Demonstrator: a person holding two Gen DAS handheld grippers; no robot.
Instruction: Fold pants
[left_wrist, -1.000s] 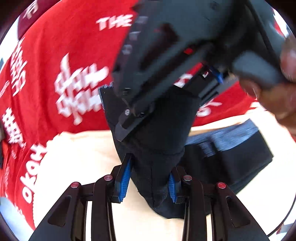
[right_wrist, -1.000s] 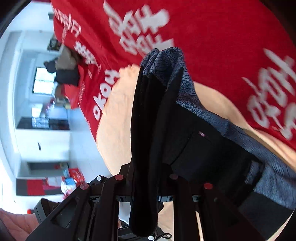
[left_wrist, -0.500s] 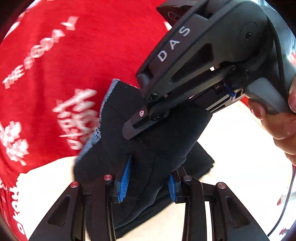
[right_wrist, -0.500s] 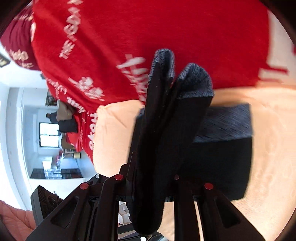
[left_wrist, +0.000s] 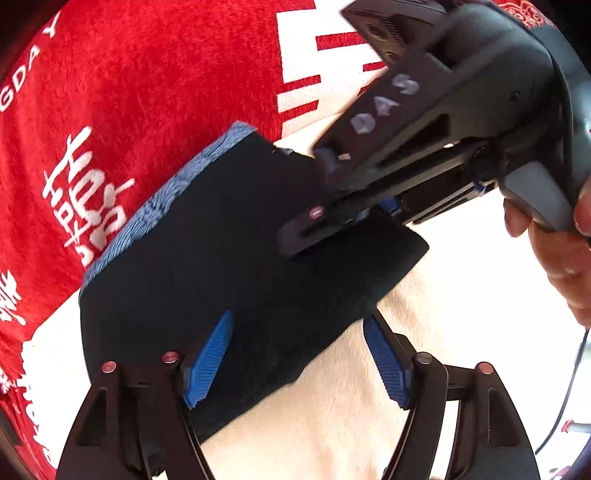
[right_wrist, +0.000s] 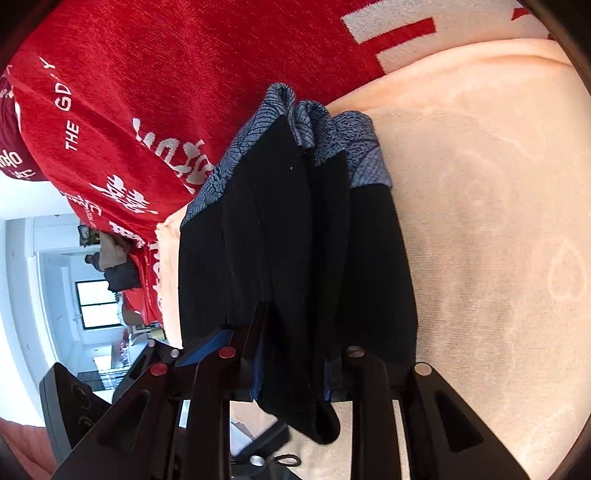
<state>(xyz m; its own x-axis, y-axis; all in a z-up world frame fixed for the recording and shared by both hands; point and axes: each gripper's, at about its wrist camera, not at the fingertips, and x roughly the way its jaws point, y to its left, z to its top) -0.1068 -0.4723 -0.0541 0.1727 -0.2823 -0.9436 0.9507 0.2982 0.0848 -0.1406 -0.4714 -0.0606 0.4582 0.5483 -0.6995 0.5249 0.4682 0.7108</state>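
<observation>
I find the pants (left_wrist: 229, 258) already folded into a compact stack, lying on the cream blanket (left_wrist: 461, 295) beside the red cloth (left_wrist: 147, 92). My left gripper (left_wrist: 295, 354) stands with jaws spread, fabric between them but not pinched. My right gripper (right_wrist: 291, 373) is clamped on a folded edge. I judge the fold nearly complete; release and smoothing remain.

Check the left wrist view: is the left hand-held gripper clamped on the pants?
No, the left hand-held gripper stands open, its blue pads spread wide, with the black pants lying flat between them.
</observation>
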